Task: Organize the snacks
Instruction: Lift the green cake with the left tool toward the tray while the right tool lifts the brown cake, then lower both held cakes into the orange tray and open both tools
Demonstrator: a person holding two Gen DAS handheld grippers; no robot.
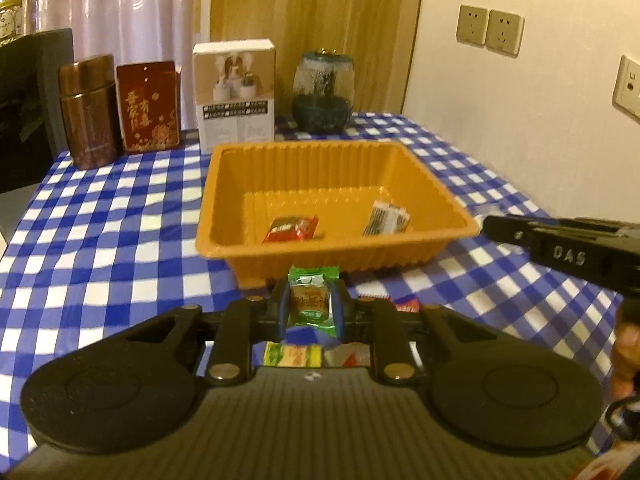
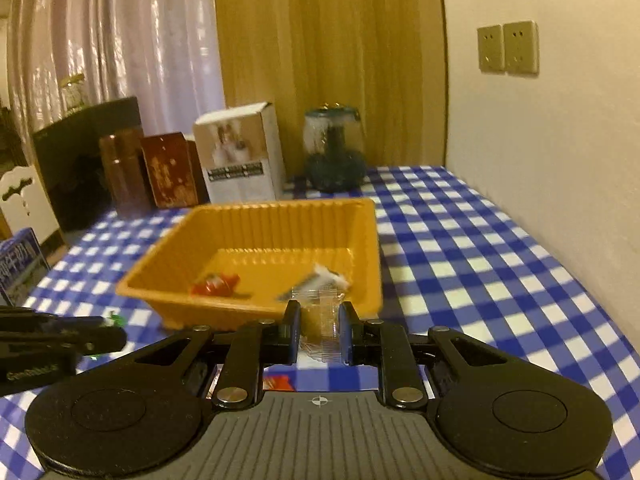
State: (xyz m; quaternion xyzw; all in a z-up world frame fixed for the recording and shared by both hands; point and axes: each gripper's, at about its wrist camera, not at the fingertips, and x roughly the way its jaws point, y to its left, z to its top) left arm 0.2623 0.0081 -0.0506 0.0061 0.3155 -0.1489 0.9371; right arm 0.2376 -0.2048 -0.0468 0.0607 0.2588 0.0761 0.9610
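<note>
on the far left of the tabletop (image 1: pixel 100 216), covered in blue-and-white check, we see a brown canister (image 1: pixel 90 112) standing just beside a red box (image 1: pixel 150 106). next comes a white carton (image 1: pixel 236 98), then a dark glass jar (image 1: pixel 323 92) near the wall.

in front of them sits the orange tray (image 1: pixel 304 256). inside it, a red snack packet (image 1: pixel 291 229) lies toward the left and a black-and-white striped packet (image 1: pixel 386 218) lies toward the right, the two well apart.

just before the tray's near wall, our left claw (image 1: pixel 311 306) is clenched on a green-wrapped snack (image 1: pixel 312 300), held upright between the blue pads. under the claw, more wrappers lie on the cloth, a yellow-green one (image 1: pixel 292 355) and a red-and-white one (image 1: pixel 347 356).

further right, our right claw (image 2: pixel 319 330) grips a clear-wrapped snack (image 2: pixel 320 320), its crinkled wrapper pinched between the pads, close to the tray's near rim; the wrist view is blurred, so what is inside we cannot tell. from the left wrist view this claw enters as a black bar at the right edge, beside the tray's right corner.
</note>
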